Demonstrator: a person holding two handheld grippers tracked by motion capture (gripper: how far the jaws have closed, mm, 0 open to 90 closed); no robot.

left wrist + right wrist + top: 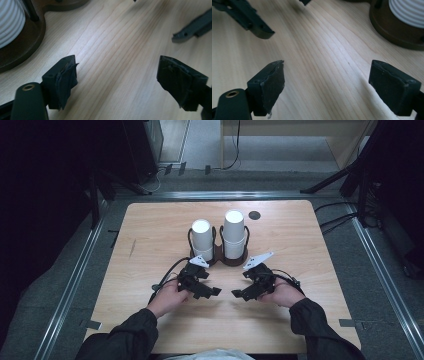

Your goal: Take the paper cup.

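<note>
On the wooden surface, toward its far middle, a dark two-ring holder carries two white paper cups set upside down, their long axes upright and their closed bottoms pointing up. From the high view the left cup sits lower in its ring while the right cup stands taller; whether that one is a stack cannot be told. Nearer the person, two hands each hold one gripper, both just short of the holder and well apart from the cups. The left gripper and the right gripper angle inward, tips toward each other, with a gap of bare wood between them. Both stand wide open with nothing between their jaws. The left gripper view adds what the high view lacks: the ribbed wall of a cup on the holder's round brown base, worn pads, and the other gripper's jaw tip at the upper right. The right gripper view shows the same mirrored, with a ribbed cup on the base.
</note>
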